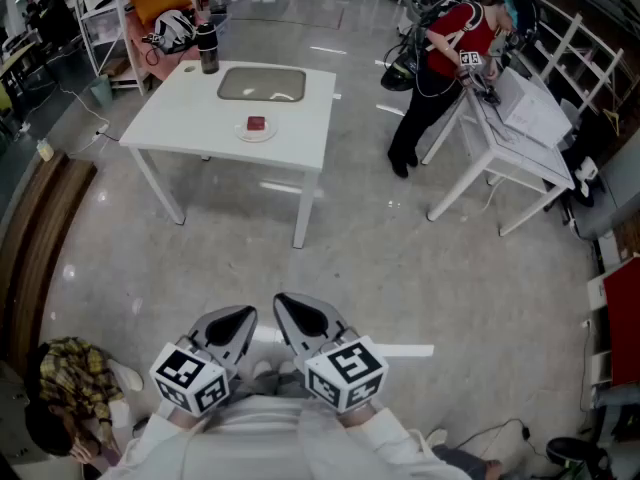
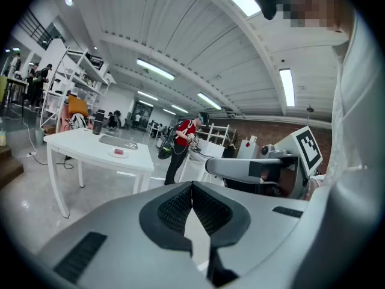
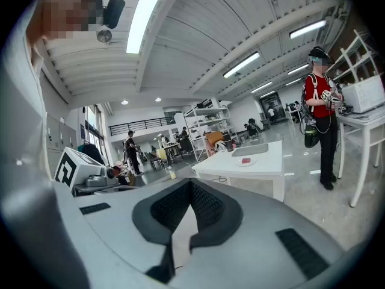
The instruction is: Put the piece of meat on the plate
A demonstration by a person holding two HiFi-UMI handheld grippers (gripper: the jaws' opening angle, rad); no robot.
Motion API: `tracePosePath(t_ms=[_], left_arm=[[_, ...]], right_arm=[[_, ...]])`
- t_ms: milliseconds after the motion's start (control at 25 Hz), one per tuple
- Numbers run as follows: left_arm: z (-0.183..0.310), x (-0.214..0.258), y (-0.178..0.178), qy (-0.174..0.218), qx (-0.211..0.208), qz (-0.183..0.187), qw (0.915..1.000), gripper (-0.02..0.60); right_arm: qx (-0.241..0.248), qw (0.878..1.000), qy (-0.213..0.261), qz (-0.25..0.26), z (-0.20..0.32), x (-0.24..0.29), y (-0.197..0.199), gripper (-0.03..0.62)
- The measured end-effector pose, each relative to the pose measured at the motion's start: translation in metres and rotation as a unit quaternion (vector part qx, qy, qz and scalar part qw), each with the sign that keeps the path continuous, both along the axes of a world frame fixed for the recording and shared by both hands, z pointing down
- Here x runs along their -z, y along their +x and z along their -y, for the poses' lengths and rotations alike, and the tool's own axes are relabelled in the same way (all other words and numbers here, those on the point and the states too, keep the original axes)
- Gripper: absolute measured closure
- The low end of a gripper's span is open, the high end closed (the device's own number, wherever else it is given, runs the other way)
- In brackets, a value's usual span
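Red meat (image 1: 256, 123) looks already sat on the plate (image 1: 242, 135) on the far table (image 1: 300, 128), left gripper (image 1: 235, 323) and right gripper (image 1: 300, 316) are held pressed together, empty, so a closer check is advised.

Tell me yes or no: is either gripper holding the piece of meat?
No, the piece of meat lies on the plate, away from the left gripper and right gripper, both shut empty.

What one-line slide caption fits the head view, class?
Shut left gripper and shut right gripper, far from the white table where meat lies on a plate.
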State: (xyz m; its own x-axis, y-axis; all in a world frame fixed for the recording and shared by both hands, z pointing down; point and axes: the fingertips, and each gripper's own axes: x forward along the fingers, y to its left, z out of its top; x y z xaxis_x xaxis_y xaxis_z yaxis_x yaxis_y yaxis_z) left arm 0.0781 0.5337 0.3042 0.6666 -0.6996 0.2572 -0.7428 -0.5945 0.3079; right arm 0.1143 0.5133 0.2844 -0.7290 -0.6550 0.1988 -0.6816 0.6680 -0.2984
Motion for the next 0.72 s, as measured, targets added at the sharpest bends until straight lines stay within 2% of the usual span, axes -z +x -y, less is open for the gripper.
tracePosePath(t_ms=[440,720], left_arm=[[0.003,0.002,-0.006,0.005,0.009,0.001,0.9999,0.572],[0.006,-0.002,-0.007,-0.003,0.019,-0.014,0.9997,0.572]], right_arm=[[0.005,1.0,0.006,0.002,-0.001,0.0,-0.001,0.58],[0.012,1.0,0.011,-0.003,-0.001,-0.003,-0.002,0.579]])
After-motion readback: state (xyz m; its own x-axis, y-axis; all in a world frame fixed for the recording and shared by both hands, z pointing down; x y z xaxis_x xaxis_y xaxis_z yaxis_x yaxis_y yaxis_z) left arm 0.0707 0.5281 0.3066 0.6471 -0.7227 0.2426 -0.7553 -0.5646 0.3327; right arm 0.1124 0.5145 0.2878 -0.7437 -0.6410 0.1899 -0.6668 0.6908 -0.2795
